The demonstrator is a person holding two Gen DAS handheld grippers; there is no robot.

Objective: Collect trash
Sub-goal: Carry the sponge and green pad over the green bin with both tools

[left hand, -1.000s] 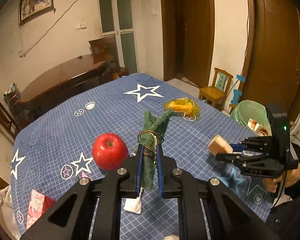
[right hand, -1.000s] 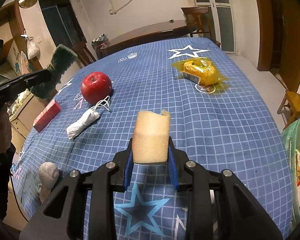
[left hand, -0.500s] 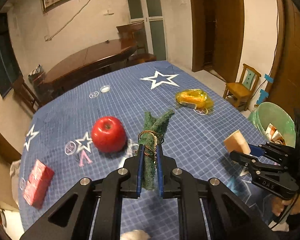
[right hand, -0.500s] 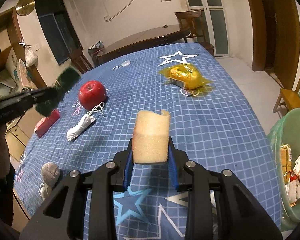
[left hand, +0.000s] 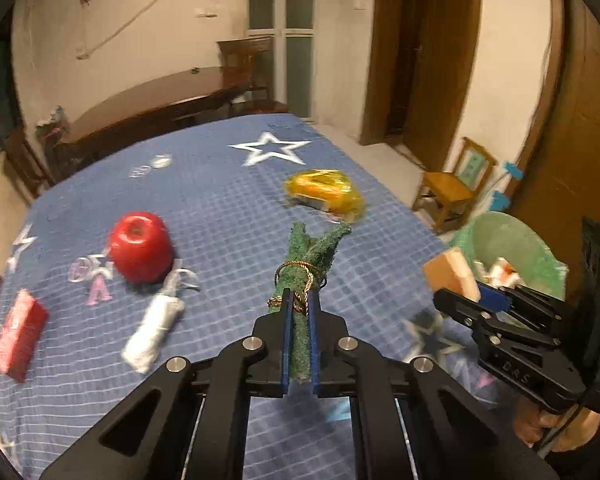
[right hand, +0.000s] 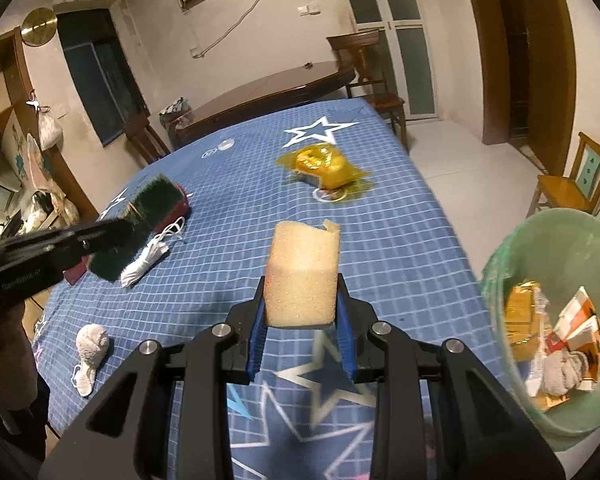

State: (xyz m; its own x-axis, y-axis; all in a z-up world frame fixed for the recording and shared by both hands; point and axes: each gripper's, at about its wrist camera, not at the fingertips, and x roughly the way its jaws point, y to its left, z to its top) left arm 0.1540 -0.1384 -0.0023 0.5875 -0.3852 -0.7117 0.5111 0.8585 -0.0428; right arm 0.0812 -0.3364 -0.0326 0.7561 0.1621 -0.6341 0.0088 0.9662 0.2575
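My left gripper (left hand: 300, 312) is shut on a green scouring pad (left hand: 312, 252) tied with a thin cord, held above the blue starred tablecloth (left hand: 228, 208). My right gripper (right hand: 302, 316) is shut on a tan sponge (right hand: 303, 272), held above the table's right edge beside the green trash bin (right hand: 500, 248). The bin (left hand: 500, 236) holds wrappers and a cloth. In the left wrist view the right gripper (left hand: 472, 300) with the sponge (left hand: 450, 274) is in front of the bin. In the right wrist view the left gripper (right hand: 112, 236) with the pad (right hand: 148, 208) is at the left.
On the cloth lie a red apple (left hand: 140, 246), a rolled white mask (left hand: 156, 330), a red box (left hand: 18, 334), a yellow wrapped packet (right hand: 324, 164) and a crumpled grey-white cloth (right hand: 92, 344). A small wooden chair (left hand: 452, 188) stands beyond the bin. A brown table (right hand: 268, 92) stands behind.
Both grippers have moved right toward the bin, each keeping its load. The bin now fills more of the right wrist view, and the apple has slid left in the left wrist view.
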